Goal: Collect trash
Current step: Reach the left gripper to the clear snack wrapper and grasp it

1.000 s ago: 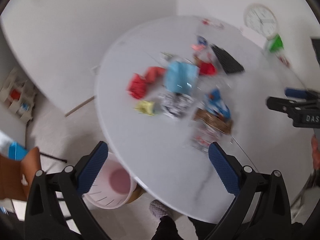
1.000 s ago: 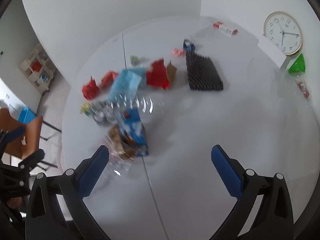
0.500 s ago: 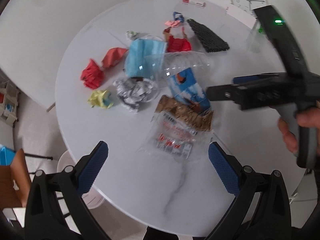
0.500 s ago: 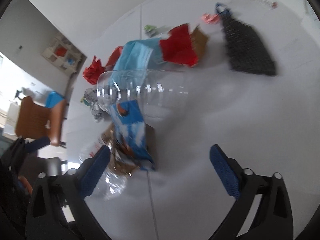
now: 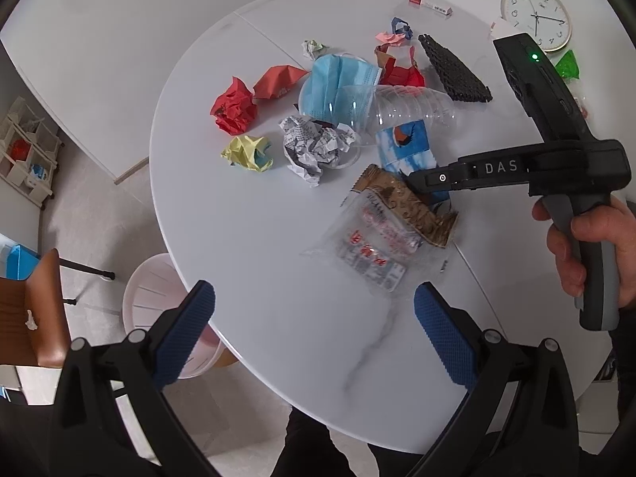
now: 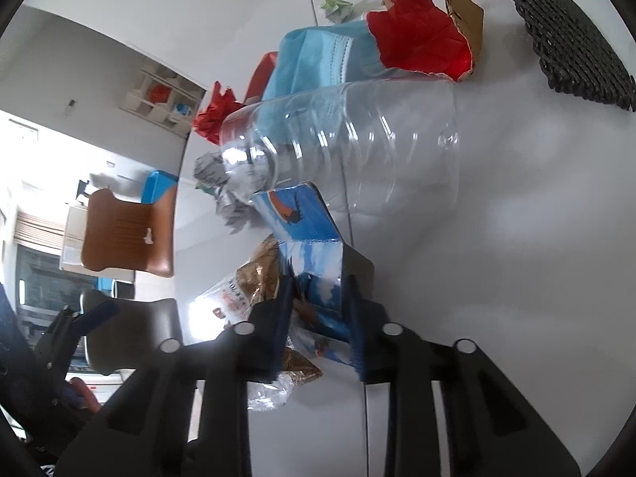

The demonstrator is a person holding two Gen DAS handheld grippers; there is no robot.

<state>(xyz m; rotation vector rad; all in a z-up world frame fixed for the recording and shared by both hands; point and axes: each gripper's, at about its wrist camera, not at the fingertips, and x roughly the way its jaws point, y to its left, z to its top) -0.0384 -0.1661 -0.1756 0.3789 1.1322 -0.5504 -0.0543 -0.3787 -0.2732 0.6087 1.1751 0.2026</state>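
Observation:
Trash lies heaped on a round white table [image 5: 246,230]. The heap holds a blue carton [image 6: 306,222], a clear plastic bottle [image 6: 357,139], a blue face mask [image 5: 334,87], a brown wrapper [image 5: 397,202], a clear plastic bag [image 5: 365,246] and several crumpled papers. My right gripper [image 6: 318,302] has its jaws closing, and both pads press the near end of the blue carton. In the left wrist view the right gripper [image 5: 415,179] reaches in from the right onto that carton [image 5: 405,145]. My left gripper [image 5: 314,330] hangs open over the table's near edge, holding nothing.
A pink bin [image 5: 149,302] stands on the floor under the table's left edge, beside a brown chair [image 5: 28,310]. A black mat [image 5: 455,67], a small box [image 5: 431,4] and a clock [image 5: 534,20] are at the far side. A hand [image 5: 588,246] grips the right tool's handle.
The right gripper dropped toward the heap and its wide jaws came together around the blue carton. The left gripper sank a little and its view shifted over the table.

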